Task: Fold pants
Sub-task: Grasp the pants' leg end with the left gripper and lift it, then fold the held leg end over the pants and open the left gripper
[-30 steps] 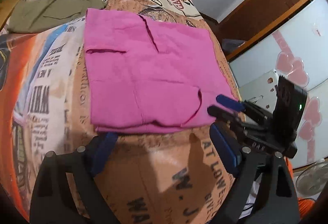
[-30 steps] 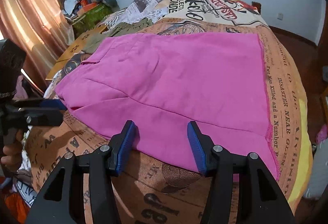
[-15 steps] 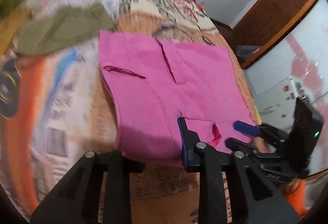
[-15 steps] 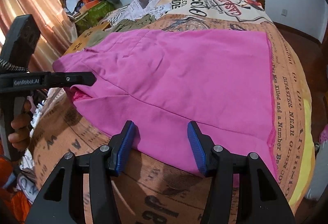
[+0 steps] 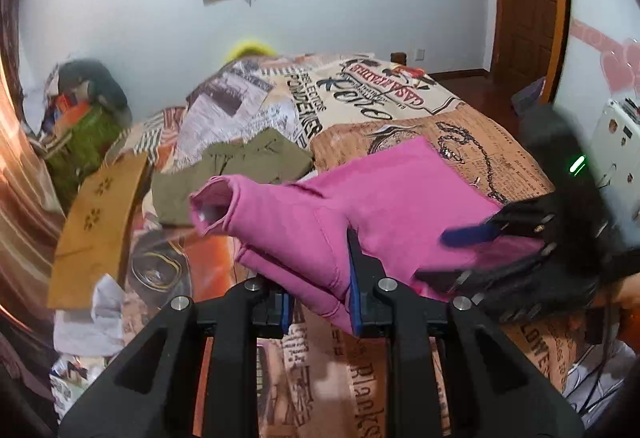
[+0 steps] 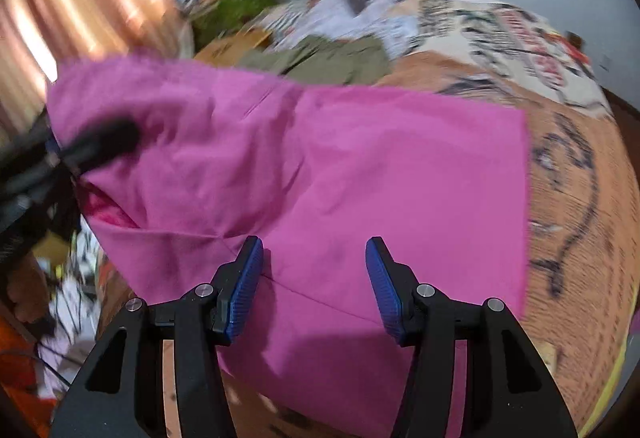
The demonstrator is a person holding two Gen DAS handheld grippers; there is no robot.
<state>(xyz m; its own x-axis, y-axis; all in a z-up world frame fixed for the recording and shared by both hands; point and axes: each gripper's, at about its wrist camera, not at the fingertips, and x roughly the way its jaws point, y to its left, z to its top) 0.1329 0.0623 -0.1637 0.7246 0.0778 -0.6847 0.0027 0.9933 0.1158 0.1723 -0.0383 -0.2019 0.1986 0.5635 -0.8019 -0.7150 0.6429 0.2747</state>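
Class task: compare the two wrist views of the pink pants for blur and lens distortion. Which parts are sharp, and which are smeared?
Right wrist view: the pink pants, bedspread and curtain are motion-smeared, while the right tool stays crisp. Left wrist view: sharper overall, with the left tool crisp on the fabric and only the right tool smeared. Both views: fisheye bulges the bed and darkens the corners.

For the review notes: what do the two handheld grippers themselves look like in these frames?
Both look alike. The left gripper and the right gripper have matte black angular finger arms with cut-out openings and silver round bolt heads. Each finger carries a blue ribbed pad. Seen from the left wrist view, the right gripper's black body shows a small green indicator light. No sleeves are visible.
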